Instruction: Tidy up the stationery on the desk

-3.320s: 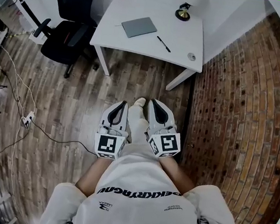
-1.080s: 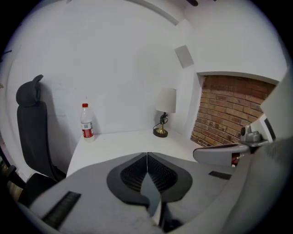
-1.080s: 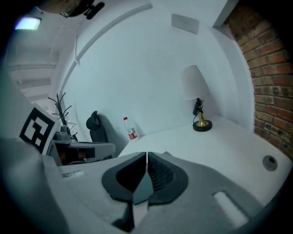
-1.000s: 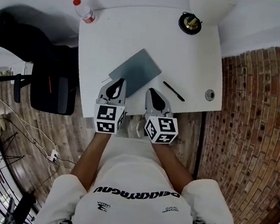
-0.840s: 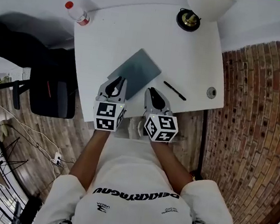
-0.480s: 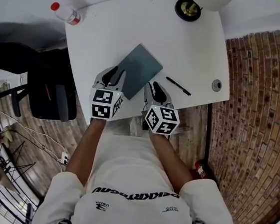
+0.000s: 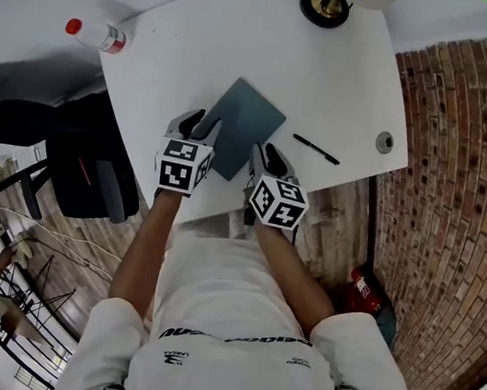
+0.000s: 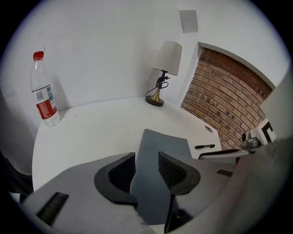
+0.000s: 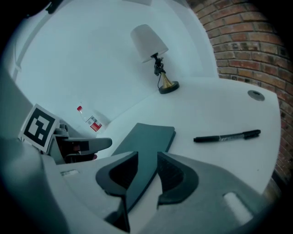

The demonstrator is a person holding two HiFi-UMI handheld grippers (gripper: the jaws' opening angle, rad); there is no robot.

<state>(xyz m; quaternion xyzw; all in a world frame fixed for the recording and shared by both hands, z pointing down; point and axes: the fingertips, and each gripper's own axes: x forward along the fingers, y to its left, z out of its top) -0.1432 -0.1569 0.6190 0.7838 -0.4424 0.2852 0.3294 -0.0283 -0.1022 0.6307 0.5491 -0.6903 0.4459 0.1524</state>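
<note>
Head view: notebook [image 7: 249,127] — thin, stiff, light; grip its near edge.
Left gripper [image 7: 201,125], right gripper [image 7: 266,156]: fingers just spread, notebook between, unpinched.

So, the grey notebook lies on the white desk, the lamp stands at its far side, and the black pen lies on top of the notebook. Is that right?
Not quite. The pen lies on the bare desk, beside the notebook and apart from it; the head view shows this. The notebook and the lamp are as you say.
</note>
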